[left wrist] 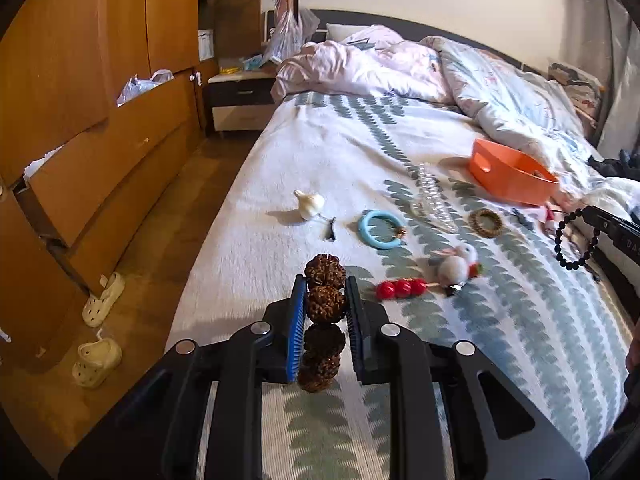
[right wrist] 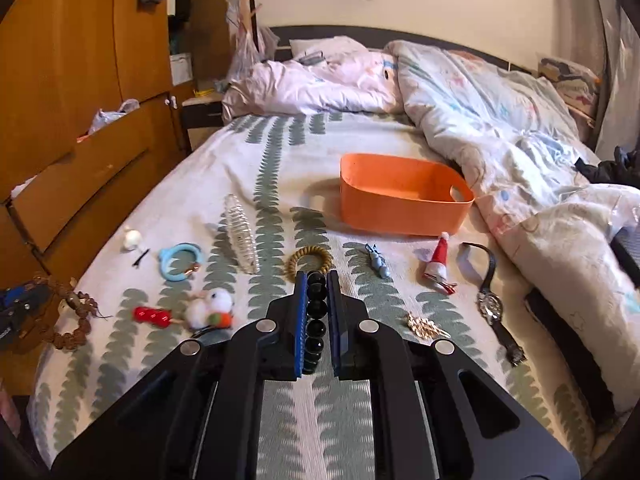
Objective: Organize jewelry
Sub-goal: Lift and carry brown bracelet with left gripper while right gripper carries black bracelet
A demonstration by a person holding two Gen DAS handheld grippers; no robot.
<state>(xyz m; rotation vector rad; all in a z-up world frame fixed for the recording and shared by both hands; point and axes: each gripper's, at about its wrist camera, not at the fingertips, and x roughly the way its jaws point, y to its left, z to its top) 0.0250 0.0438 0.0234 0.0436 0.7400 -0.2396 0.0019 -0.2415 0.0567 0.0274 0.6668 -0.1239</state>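
A brown rough-seed bracelet (left wrist: 325, 304) is clamped in the left gripper (left wrist: 326, 292) fingers and a black bead bracelet (right wrist: 316, 308) in the closed right gripper (right wrist: 317, 284) fingers, both above the bed (right wrist: 280, 168), near of the orange basket (right wrist: 400, 208).

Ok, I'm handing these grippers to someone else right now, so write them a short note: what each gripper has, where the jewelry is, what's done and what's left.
Left gripper: shut on the brown seed-bead bracelet, lifted off the bed.
Right gripper: shut on the black bead bracelet, also lifted.
Orange bin: mid-bed, beyond the items; contents not visible.
Still lying on the bed: blue ring, woven hair tie, clear spiral tie, watch, gold brooch, assorted hair clips.
Left: probably both bracelets into the bin, then the rest.
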